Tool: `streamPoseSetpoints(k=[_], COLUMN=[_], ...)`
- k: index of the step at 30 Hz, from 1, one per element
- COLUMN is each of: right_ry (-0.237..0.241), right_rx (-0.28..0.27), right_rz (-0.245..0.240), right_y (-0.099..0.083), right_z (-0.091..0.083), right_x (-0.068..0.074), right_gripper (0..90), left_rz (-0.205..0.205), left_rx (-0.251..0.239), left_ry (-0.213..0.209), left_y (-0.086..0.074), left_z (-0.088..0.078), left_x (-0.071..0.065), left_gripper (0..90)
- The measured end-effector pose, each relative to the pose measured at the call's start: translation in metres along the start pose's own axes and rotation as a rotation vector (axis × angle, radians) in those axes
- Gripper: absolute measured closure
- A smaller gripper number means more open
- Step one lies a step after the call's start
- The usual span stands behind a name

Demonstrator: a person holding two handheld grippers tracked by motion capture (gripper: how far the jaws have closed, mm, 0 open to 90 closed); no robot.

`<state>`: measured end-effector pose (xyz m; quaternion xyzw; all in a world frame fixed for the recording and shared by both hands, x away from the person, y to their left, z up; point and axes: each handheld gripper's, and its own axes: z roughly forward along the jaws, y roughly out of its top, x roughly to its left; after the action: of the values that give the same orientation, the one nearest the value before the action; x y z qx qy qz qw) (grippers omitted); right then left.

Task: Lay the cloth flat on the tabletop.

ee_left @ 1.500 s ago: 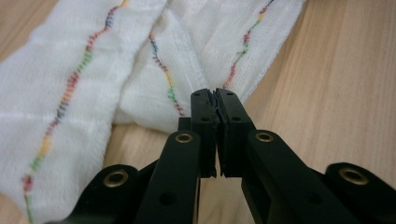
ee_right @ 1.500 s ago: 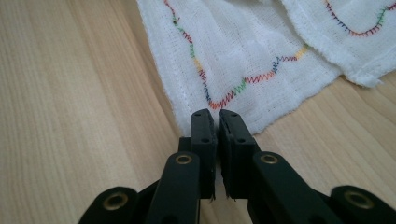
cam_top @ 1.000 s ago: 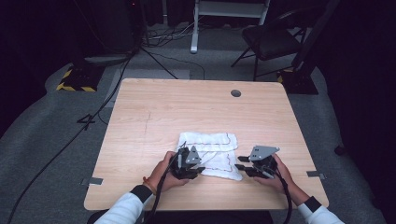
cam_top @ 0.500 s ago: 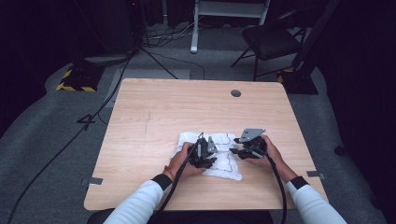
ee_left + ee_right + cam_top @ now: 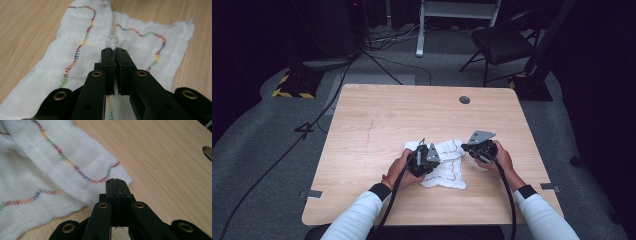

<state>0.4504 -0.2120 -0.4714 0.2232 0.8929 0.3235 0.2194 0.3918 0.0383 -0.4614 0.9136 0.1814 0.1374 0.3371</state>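
step: folding white cloth (image 5: 442,165), lower centre | left gripper (image 5: 114,53) pinching its middle ridge | right gripper (image 5: 116,182) clamped on its corner edge | next: lift together, fold over

cloth under left gripper: in the high view the left gripper (image 5: 426,159) and its hand cover the near-left part of the white gauze cloth with rainbow wavy stitching (image 5: 447,165).
cloth edges: cut off at the bottom and left in the left gripper view (image 5: 75,50), and at the top and left in the right gripper view (image 5: 37,170).
right grip: right gripper (image 5: 116,181) has its jaws together at the cloth's corner; whether fabric sits between them can't be told.
table hole: the round hole in the light wooden table (image 5: 208,151) is cut by the right edge.
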Motion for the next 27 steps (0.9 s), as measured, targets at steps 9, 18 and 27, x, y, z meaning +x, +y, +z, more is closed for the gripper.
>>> streamPoseSetpoints(k=[9,18,27], right_ry=[0.158,0.257,0.229], right_rx=[-0.081,-0.001,0.009], right_rz=[0.023,-0.005,-0.025], right_y=[0.002,-0.002,0.000], right_z=[-0.007,0.009,0.011], right_x=[0.002,0.020,0.023], right_gripper=[66.1,52.3,83.1], left_rz=[-0.014,0.001,-0.005], left_rx=[0.007,0.021,-0.009], left_ry=[-0.012,-0.029,-0.023], left_y=[-0.011,-0.023,-0.032], left_z=[-0.012,-0.018,-0.036], left_x=[-0.004,-0.011,-0.011], left_gripper=[85.2,85.4,85.8])
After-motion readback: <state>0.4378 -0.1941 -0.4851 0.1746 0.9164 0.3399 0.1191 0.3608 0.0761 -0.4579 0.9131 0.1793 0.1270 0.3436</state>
